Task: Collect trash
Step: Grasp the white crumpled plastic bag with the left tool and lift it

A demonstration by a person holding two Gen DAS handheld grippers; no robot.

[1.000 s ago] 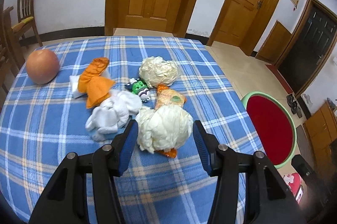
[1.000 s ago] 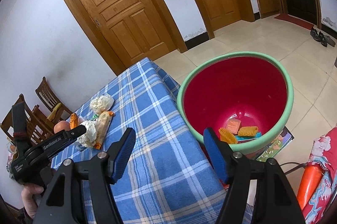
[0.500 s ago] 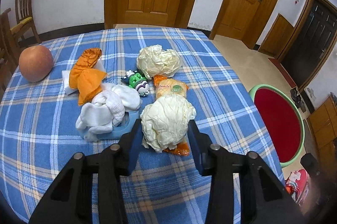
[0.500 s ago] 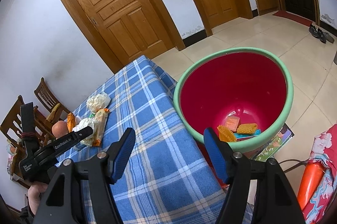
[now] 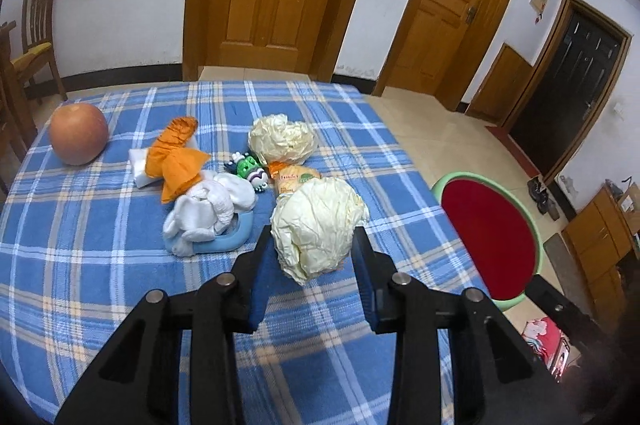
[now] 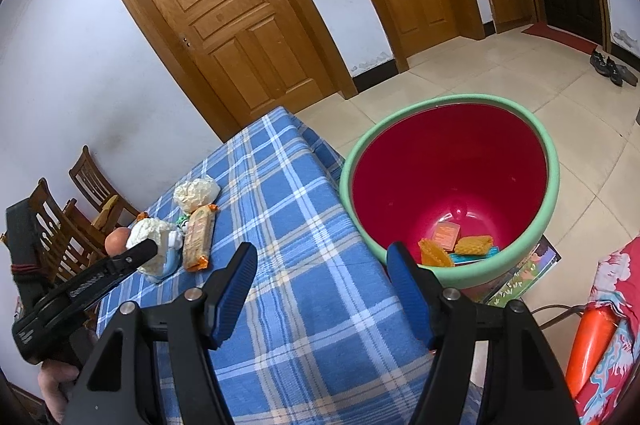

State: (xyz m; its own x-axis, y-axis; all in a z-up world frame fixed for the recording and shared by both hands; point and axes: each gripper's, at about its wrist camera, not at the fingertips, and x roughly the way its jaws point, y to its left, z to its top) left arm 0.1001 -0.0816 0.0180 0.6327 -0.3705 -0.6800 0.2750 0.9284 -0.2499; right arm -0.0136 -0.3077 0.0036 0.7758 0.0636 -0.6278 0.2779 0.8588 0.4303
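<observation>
Altogether two paper wads (image 5: 316,225), one fruit (image 5: 79,134).

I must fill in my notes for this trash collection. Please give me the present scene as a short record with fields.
left tongs: closing, pads against the crumpled paper ball, seemingly lifted off the table
right tongs: open, holding nothing
bin: on the floor beside the table, a few wrappers inside
still on table: second paper ball, snack packet, white cloth, orange cloth, round fruit, small toy
</observation>
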